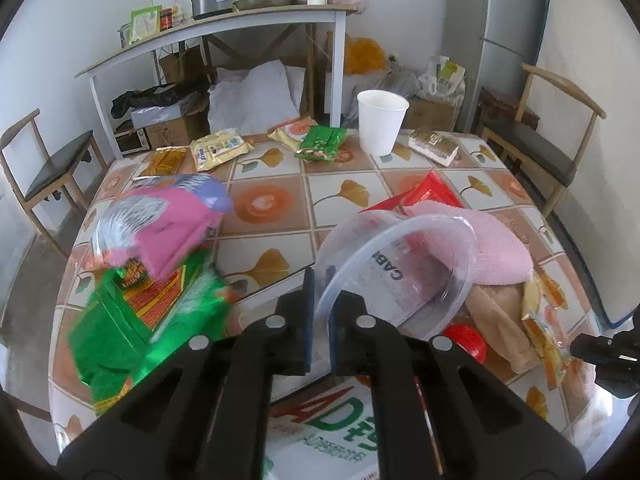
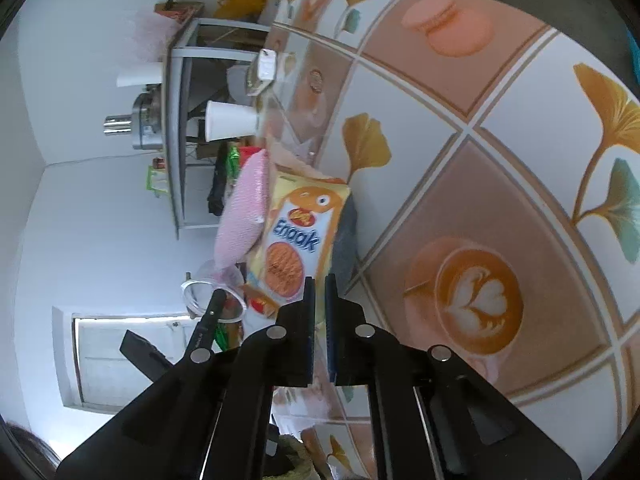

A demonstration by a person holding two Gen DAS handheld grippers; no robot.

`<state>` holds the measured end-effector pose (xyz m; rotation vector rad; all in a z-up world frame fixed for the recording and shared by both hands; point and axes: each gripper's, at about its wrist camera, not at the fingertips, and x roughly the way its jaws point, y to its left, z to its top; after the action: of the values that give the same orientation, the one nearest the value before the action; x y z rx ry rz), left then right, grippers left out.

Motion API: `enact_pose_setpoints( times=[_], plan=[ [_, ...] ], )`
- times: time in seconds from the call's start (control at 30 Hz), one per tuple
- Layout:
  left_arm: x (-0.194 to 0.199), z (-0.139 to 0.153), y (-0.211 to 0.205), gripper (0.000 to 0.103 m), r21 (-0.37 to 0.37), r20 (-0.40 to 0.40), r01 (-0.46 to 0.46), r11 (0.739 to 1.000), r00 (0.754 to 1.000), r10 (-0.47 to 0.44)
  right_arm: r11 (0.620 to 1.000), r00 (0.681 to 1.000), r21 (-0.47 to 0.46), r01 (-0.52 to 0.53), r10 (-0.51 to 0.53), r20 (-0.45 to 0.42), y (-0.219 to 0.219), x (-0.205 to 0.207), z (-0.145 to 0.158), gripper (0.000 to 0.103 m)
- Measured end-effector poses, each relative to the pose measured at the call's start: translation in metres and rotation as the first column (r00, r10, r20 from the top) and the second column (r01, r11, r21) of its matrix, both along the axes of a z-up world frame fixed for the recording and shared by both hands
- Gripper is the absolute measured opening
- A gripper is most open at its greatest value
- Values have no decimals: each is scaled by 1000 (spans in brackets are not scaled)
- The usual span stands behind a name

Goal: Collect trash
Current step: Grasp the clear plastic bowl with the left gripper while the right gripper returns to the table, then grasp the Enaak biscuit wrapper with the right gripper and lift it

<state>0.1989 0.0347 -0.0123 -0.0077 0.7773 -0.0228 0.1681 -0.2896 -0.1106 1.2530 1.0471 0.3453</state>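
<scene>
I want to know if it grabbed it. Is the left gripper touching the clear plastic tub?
Touching. The left wrist view shows the left gripper shut on the rim of the clear plastic tub, which hangs tilted above the table.

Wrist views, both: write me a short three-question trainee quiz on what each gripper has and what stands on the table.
1. True or false: the white paper cup stands upright on the table.
2. The left gripper is shut on: A) a red packet, B) the clear plastic container, at its rim, C) a pink towel.
3. Fill in: the right gripper is shut on a yellow snack packet printed with the word ____.

Key: 1 true; 2 B; 3 Enaak.
</scene>
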Motion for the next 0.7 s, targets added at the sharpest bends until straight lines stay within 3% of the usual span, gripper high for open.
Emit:
enact_pose_setpoints(
  times=[0.3, 0.4, 0.43, 0.47, 0.5, 0.7],
  plan=[
    [-23, 19, -2, 4, -112, 61, 38, 993, 998, -31, 1000, 997, 30, 7, -9, 75, -10, -19, 19, 4],
    [-29, 24, -5, 4, -121, 72, 49, 991, 997, -41, 997, 997, 73, -9, 4, 76, -10, -20, 18, 8],
    [-31, 25, -7, 4, -122, 75, 53, 991, 996, -44, 997, 998, 78, -14, 8, 69, -10, -19, 16, 19],
    [-31, 26, -8, 4, -124, 75, 54, 991, 996, -45, 996, 998, 86, -19, 15, 56, -9, -18, 13, 41],
    [-32, 26, -9, 4, -126, 74, 56, 990, 996, -47, 995, 999, 101, -17, 12, 44, -8, -17, 10, 50],
    [-32, 25, -9, 4, -133, 67, 55, 990, 997, -47, 981, 999, 189, -36, 40, -21, 7, -12, -9, 67]
  ],
)
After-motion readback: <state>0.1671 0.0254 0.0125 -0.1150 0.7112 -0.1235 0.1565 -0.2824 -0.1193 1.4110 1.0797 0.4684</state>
